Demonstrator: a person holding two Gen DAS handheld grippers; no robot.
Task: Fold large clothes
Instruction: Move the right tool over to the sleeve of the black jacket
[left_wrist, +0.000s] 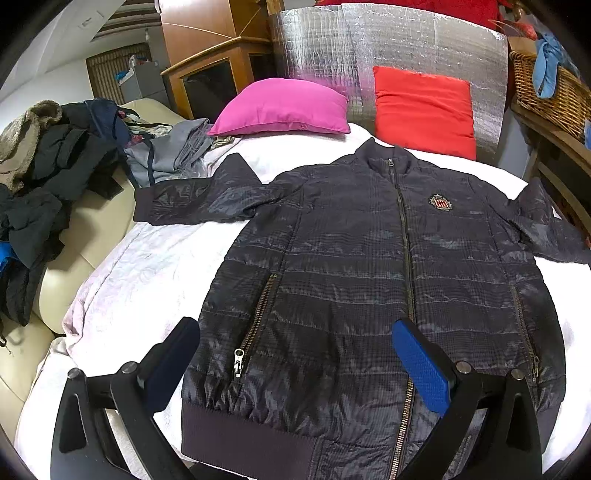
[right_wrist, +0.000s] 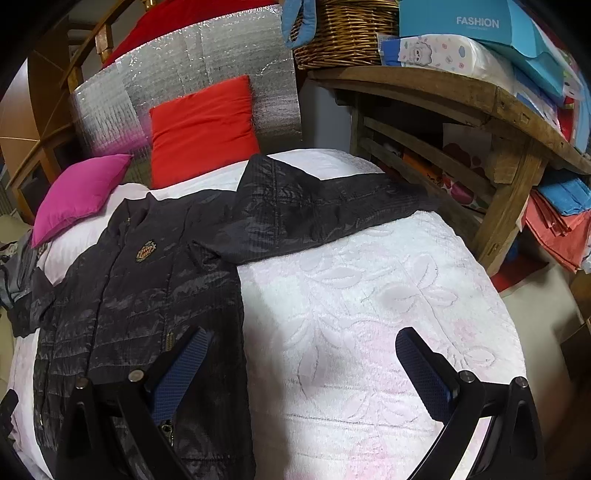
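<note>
A dark quilted zip jacket (left_wrist: 351, 266) lies flat and front up on the white bedspread (left_wrist: 147, 266), collar toward the pillows, both sleeves spread out sideways. My left gripper (left_wrist: 295, 354) is open and empty, hovering over the jacket's lower hem left of the zip. In the right wrist view the jacket (right_wrist: 140, 295) fills the left side and its sleeve (right_wrist: 325, 210) stretches right across the bedspread (right_wrist: 369, 314). My right gripper (right_wrist: 303, 365) is open and empty above the jacket's right side edge; its left fingertip (right_wrist: 181, 373) is over the fabric.
A pink pillow (left_wrist: 284, 107) and a red pillow (left_wrist: 424, 110) lean at the bed's head against silver foil. A heap of dark clothes (left_wrist: 48, 177) lies on the cream sofa at left. A wooden shelf (right_wrist: 480, 122) with a wicker basket (right_wrist: 347, 33) stands close on the right.
</note>
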